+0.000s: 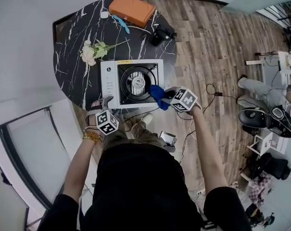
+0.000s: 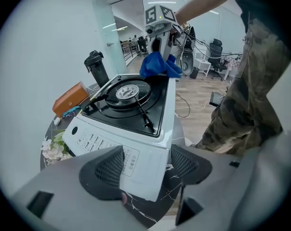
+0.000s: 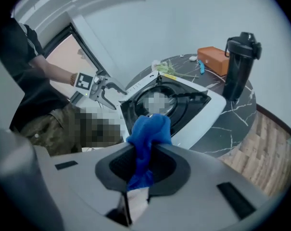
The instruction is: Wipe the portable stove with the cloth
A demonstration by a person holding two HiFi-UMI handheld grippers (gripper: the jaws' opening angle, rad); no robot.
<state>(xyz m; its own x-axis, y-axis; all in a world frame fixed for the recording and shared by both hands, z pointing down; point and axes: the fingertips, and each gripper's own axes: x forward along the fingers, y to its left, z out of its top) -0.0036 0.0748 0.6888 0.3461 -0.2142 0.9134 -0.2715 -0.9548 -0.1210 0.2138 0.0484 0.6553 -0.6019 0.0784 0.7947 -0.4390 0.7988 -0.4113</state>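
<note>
Claw check first: right gripper [image 3: 144, 150] is clamped on the blue cloth [image 3: 148, 126]. A good wad of it pokes out past the jaws and a short tail hangs back behind them. The left gripper [image 2: 145, 163] is spread wide around the near corner of the portable stove [image 1: 110, 83]. One pad looks to be right up against the white front panel, and a sliver of the marble table [image 1: 73, 37] shows beside the other. So I'd call that bracketing, not squeezing.

From the head view the cloth sits at the stove's right edge, just beside the black burner well [image 1: 138, 82]. I honestly can't tell if it's touching the surface yet.

How I'd do the wipe:
- Lead with the wad, not the jaw tips. Tilt so the fabric lands flat and nothing hard scrapes the top.
- Use short overlapping strokes on the white rim first, then go into the black well.
- Go easy around the pan-support prongs, since loose cloth will probably snag there.
- That stove looks light and the marble looks slick, so it'll likely skate when pushed. Stroke toward the left gripper's corner so the stove gets braced against it.
- Keep the strokes short on the far side, because a black bottle [image 3: 240, 64] stands just past the stove.
</note>
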